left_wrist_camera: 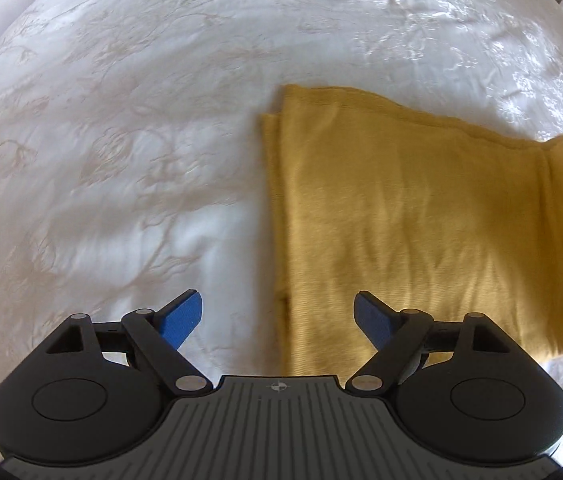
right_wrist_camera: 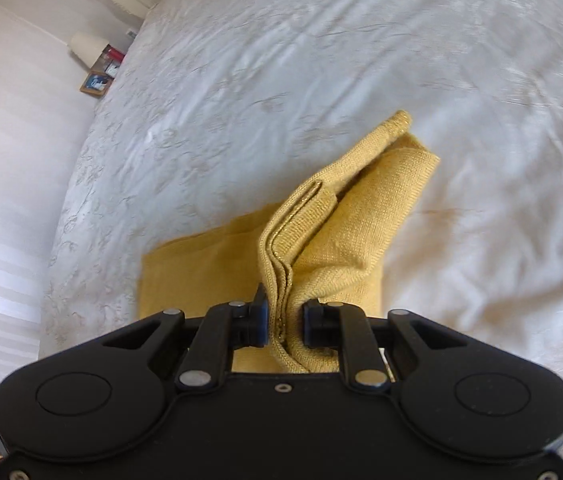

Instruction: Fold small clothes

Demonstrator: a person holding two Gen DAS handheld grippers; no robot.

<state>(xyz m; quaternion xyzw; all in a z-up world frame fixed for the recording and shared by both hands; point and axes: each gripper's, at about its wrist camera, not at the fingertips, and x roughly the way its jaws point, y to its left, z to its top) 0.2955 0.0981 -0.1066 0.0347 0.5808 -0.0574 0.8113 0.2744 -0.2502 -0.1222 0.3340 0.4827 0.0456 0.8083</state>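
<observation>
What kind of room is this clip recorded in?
Most likely a bedroom. The yellow garment lies on a wide white embroidered bedspread, and at its far edge a small bedside table carries a lamp and a framed picture.

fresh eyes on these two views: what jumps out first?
The mustard-yellow garment, the only strong colour on the white embroidered bedspread. The right claw is shut on a bunched, layered edge of it and holds that end raised, while the left claw hangs open and empty over the garment's near edge.
</observation>
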